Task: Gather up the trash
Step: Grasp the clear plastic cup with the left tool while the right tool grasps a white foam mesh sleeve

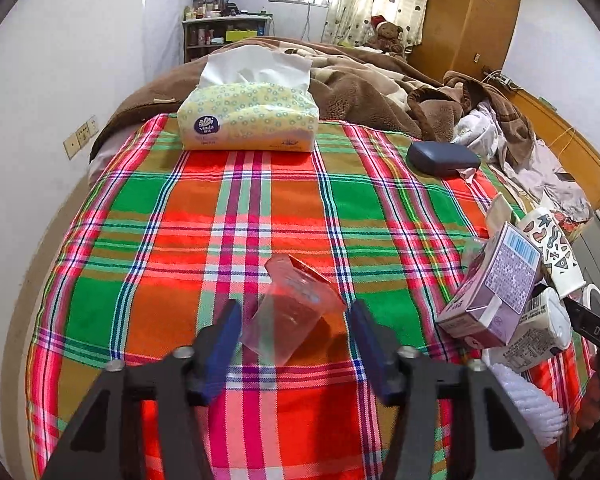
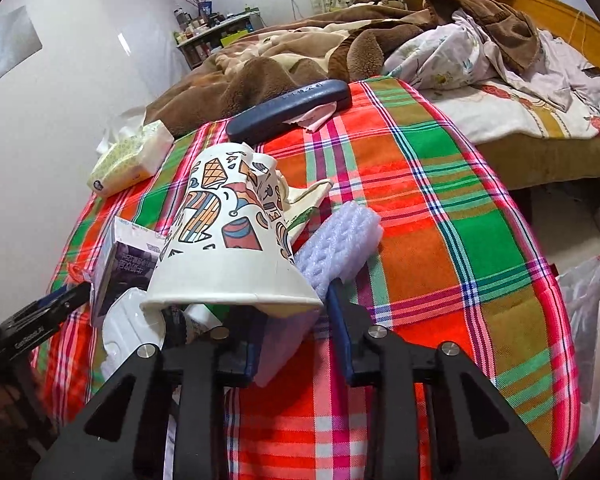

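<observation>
On top of the plaid cloth [image 1: 284,208] spread over the bed, there's a small pile of trash off to the right side and 1 stray piece nearer the middle. That stray piece is a clear plastic wrapper [image 1: 296,312] with something red showing through it, lying right between the 2 blue pads of the left tool [image 1: 296,320]. The jaws stand fairly narrow with gaps on both sides of the wrapper, so no pinch on it.

Over in the pile, the right tool [image 2: 296,320] has its jaws drawn in narrow around the rim end of a crumpled patterned paper cup [image 2: 228,236] lying on its side. Looks like the pads are pressing the squashed rim, though the cup's own edge hides the contact, so I can't say for sure. Just beside the cup sit a ribbed white foam sleeve [image 2: 340,248], a purple carton [image 1: 496,292] and a small white bottle [image 1: 540,332], all bunched together and touching.

Farther back on the cloth: a yellow tissue pack [image 1: 248,120] with a sheet sticking out, and a dark blue glasses case [image 1: 444,158] near the brown blanket [image 1: 364,88].
</observation>
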Action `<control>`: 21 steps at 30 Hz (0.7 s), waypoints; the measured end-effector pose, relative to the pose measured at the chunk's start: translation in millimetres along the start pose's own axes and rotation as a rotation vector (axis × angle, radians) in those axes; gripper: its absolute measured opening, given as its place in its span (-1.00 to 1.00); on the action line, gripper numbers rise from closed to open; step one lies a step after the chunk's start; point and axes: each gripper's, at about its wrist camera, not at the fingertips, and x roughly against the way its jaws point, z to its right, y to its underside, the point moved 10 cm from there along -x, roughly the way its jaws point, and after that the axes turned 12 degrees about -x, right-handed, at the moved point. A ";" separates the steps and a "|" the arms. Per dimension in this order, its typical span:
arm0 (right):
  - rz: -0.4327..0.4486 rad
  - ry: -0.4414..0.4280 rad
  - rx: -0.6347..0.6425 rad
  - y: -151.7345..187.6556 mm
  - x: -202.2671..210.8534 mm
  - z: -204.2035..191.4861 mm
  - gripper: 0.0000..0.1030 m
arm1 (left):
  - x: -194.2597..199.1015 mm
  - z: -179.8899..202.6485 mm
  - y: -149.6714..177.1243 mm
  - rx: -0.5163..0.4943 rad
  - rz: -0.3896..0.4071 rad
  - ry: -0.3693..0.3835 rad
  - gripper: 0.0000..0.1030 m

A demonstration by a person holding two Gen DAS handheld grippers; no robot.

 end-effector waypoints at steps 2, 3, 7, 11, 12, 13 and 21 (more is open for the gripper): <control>0.002 -0.007 0.003 0.2 1.3 -0.1 -0.51 | 0.8 3.6 0.6 -0.002 -0.001 0.014 -0.07; 0.003 -0.011 0.004 0.4 2.3 0.1 -0.54 | 1.5 5.3 1.1 -0.004 -0.002 0.020 -0.07; 0.008 -0.025 -0.003 0.5 8.9 2.4 -0.61 | 4.2 12.6 3.7 0.004 0.000 0.048 -0.41; 0.005 -0.034 0.002 2.4 16.1 7.1 -0.65 | 8.9 19.3 7.2 0.004 0.003 0.043 -0.41; 0.003 -0.037 0.003 2.7 17.7 8.4 -0.66 | 10.4 21.9 8.9 0.002 -0.001 0.048 -0.41; -0.001 -0.040 0.002 3.5 19.4 10.1 -0.67 | 11.9 23.3 10.2 0.007 -0.001 0.049 -0.41; -0.017 -0.060 0.013 10.8 38.2 23.3 -0.71 | 29.1 43.5 18.0 0.014 0.009 0.087 -0.41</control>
